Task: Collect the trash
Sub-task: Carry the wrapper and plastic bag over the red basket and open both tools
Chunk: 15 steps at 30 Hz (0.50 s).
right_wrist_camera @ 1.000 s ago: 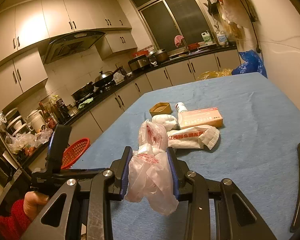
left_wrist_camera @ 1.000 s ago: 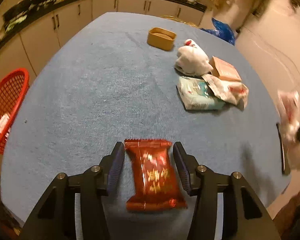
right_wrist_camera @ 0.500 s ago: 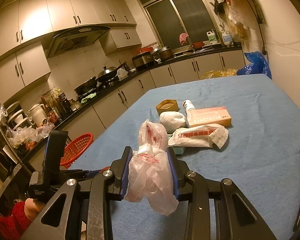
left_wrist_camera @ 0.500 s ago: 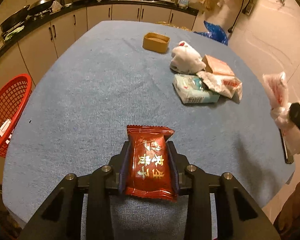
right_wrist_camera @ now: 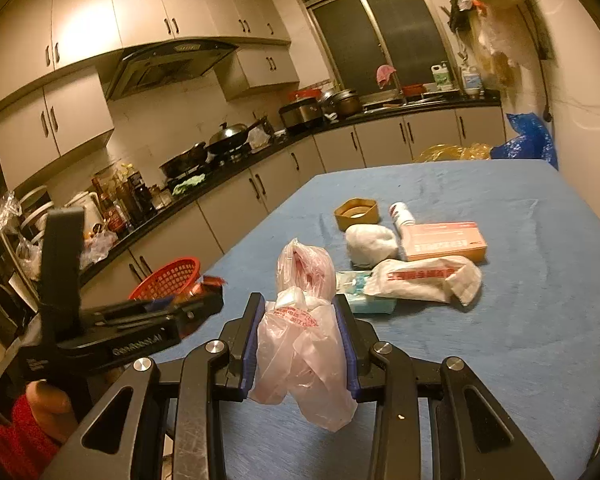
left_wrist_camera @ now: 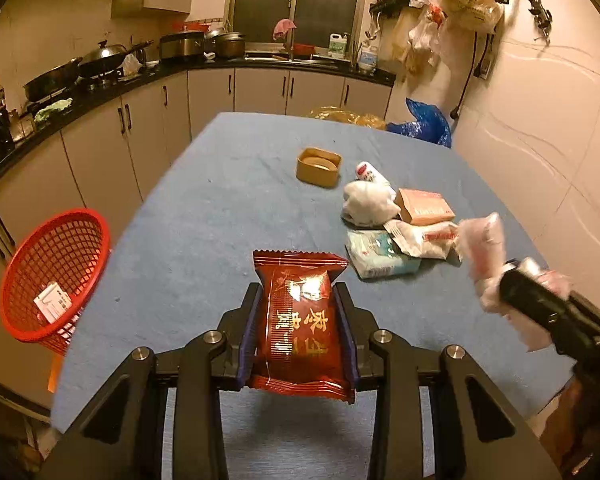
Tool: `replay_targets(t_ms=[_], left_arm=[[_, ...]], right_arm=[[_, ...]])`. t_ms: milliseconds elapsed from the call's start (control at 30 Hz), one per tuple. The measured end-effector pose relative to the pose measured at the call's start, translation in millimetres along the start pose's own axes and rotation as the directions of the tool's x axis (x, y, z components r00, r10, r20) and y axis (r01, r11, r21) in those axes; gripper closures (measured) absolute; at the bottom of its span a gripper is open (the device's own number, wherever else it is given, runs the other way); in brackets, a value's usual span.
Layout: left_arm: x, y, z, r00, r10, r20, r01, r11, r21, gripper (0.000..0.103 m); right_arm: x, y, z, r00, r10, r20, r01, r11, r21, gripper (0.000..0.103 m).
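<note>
**Inspector:** Raised since the earlier frame, the red snack packet [left_wrist_camera: 300,320] now hangs clear of the blue table [left_wrist_camera: 204,232], clamped at lower centre of the left view by the left gripper [left_wrist_camera: 298,324], whose fingers [left_wrist_camera: 249,328] press both its sides.

**Clerk:** And the right gripper [right_wrist_camera: 300,336]?

**Inspector:** Its fingers [right_wrist_camera: 345,340] are closed on a crumpled pink plastic bag [right_wrist_camera: 304,340], lower centre of the right view, held above the table.

**Clerk:** Remaining trash?

**Inspector:** Right of centre in the left view: a white wad [left_wrist_camera: 366,202], a pink box [left_wrist_camera: 424,207], a white wrapper [left_wrist_camera: 424,238] and a pale blue pack [left_wrist_camera: 380,258], bunched and touching. A tan container [left_wrist_camera: 319,166] sits apart, above them.

**Clerk:** The receptacle?

**Inspector:** A red basket [left_wrist_camera: 24,276] at the left edge, beside the table. It holds one small white item, possibly a carton; the view is too coarse to confirm.
</note>
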State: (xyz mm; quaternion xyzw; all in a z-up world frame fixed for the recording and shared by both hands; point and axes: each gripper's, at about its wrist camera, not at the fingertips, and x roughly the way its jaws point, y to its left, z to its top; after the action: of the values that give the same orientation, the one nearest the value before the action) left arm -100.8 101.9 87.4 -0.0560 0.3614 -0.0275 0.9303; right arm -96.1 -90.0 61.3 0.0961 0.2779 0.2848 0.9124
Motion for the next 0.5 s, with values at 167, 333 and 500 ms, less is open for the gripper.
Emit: replay_targets(t_ms=[167, 333, 500], left_arm=[[-7.2, 32.9, 10.8, 1.000, 0.026, 0.013, -0.025, 0.998, -0.054, 0.069], [-9.2, 86.1, 21.3, 0.996, 0.083, 0.025, -0.080, 0.990, -0.120, 0.069], [-12.8, 153.5, 29.2, 0.986, 0.163, 0.023, -0.155, 0.965, -0.210, 0.069]], right_arm=[[45.6, 20.4, 9.4, 0.989, 0.098, -0.109, -0.096, 0.995, 0.020, 0.066], [101.0, 56.7, 22.9, 0.964, 0.179, -0.196, -0.180, 0.984, 0.016, 0.066], [164.7, 95.1, 42.0, 0.931, 0.240, -0.277, -0.240, 0.970, 0.034, 0.066]])
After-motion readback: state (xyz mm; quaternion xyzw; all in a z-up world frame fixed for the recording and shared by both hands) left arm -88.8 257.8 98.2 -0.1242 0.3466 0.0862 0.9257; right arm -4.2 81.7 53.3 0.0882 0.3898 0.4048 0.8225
